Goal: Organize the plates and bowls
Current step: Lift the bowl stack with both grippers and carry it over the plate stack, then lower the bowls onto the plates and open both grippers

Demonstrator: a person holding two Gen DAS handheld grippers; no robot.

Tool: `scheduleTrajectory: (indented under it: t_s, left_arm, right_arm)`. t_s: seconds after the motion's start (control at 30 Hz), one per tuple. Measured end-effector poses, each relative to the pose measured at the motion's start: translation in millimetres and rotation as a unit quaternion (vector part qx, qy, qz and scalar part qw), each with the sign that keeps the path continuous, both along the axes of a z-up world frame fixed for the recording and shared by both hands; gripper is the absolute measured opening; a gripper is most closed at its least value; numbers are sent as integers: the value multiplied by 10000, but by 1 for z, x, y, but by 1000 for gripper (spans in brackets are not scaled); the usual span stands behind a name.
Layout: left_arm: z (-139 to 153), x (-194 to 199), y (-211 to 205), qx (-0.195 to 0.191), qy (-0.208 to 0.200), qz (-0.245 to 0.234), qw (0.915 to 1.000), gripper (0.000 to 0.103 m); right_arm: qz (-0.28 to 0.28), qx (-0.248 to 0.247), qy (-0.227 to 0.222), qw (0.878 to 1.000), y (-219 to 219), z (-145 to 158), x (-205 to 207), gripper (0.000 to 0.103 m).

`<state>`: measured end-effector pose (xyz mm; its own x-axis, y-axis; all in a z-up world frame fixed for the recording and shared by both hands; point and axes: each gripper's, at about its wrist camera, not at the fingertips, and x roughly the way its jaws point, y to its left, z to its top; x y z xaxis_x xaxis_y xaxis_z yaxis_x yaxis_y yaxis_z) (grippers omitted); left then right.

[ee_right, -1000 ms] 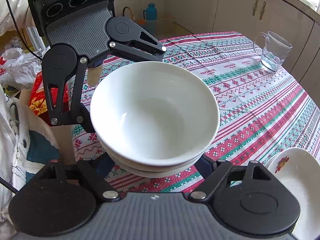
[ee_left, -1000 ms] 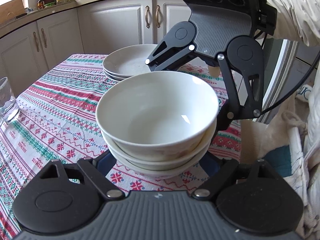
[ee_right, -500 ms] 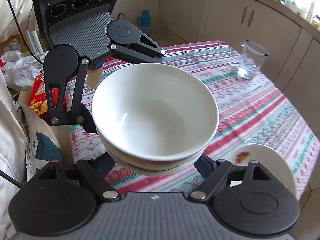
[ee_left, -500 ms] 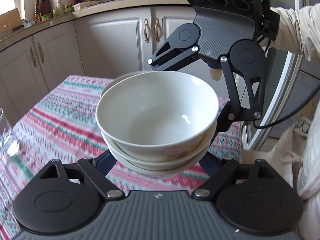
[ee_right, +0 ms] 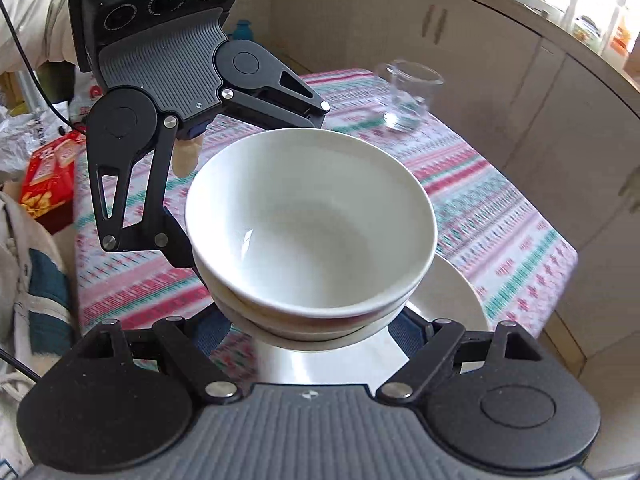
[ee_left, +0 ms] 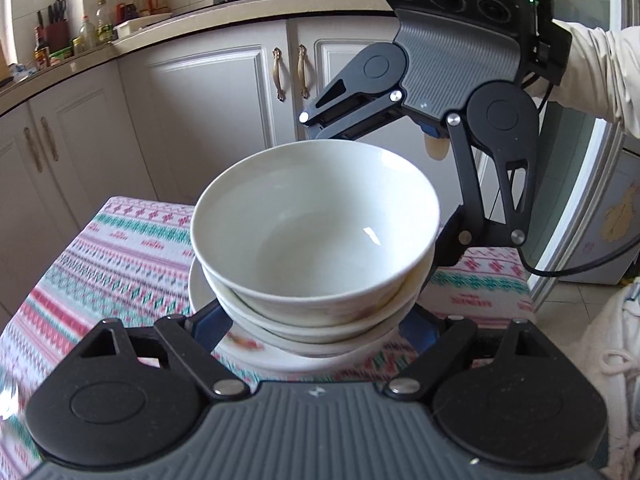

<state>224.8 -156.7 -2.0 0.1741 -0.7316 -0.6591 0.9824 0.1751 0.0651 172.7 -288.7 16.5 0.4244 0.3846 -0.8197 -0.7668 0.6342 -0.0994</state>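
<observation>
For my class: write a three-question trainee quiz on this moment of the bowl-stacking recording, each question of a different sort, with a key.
1. True or false: the stack of bowls rests on the tablecloth.
2. What lies under the stack? A) plate B) glass C) pan
3. Fill in: the stack is carried between the left gripper and the ____ gripper.

Key: 1 false, it hangs above the table. 2 A, the plate. 3 right.

Bowl stack over plates

White bowls [ee_left: 316,236], nested three deep, upright, empty, glossy, raised above the table. White plates [ee_right: 452,300] lie flat just under them, near right table edge; red floral mark on plate rim, blurred.
</observation>
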Motion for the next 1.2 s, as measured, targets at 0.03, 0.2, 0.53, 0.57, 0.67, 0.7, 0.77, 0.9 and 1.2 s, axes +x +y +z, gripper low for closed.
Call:
scheduleTrajectory:
  t_s: [0.03,0.2,0.53,0.57,0.67,0.7,0.77,0.9,1.2]
  left_arm:
    - [-2,3,-6,11,7,-21,10000,89]
    - [-14,15,-25,83,13,-116,9999,88]
    - [-24,30,-37,160,95,-127,9997,88]
    - [-25,31,-38,161,101,-121,9997,89]
    - [-25,33,-38,135,139,-92,9998,89]
    - [-25,33,-38,133,140,-85,9998,89]
    - [-25,31,-36,149,104,-85,9998,89]
    - [-26,28,-35,134,57,-55,9999,89]
    - [-18,4,-20,43,-468,335,9983,96]
  right_arm:
    - [-36,-4,1,10000,-5,-2,1,88]
    - [-190,-7,57,9998,-23,-13,9,88]
    - [-332,80,138,9993,-41,-24,17,88]
    - [-348,91,155,9992,-42,-24,18,88]
    - [-381,107,129,9991,-44,-27,23,87]
    - [-391,109,119,9991,-44,-27,23,87]
    - [-404,147,114,9990,-45,-27,23,87]
    - [-434,157,83,9989,-45,-27,21,88]
    - [-742,269,-114,9968,-41,-17,5,102]
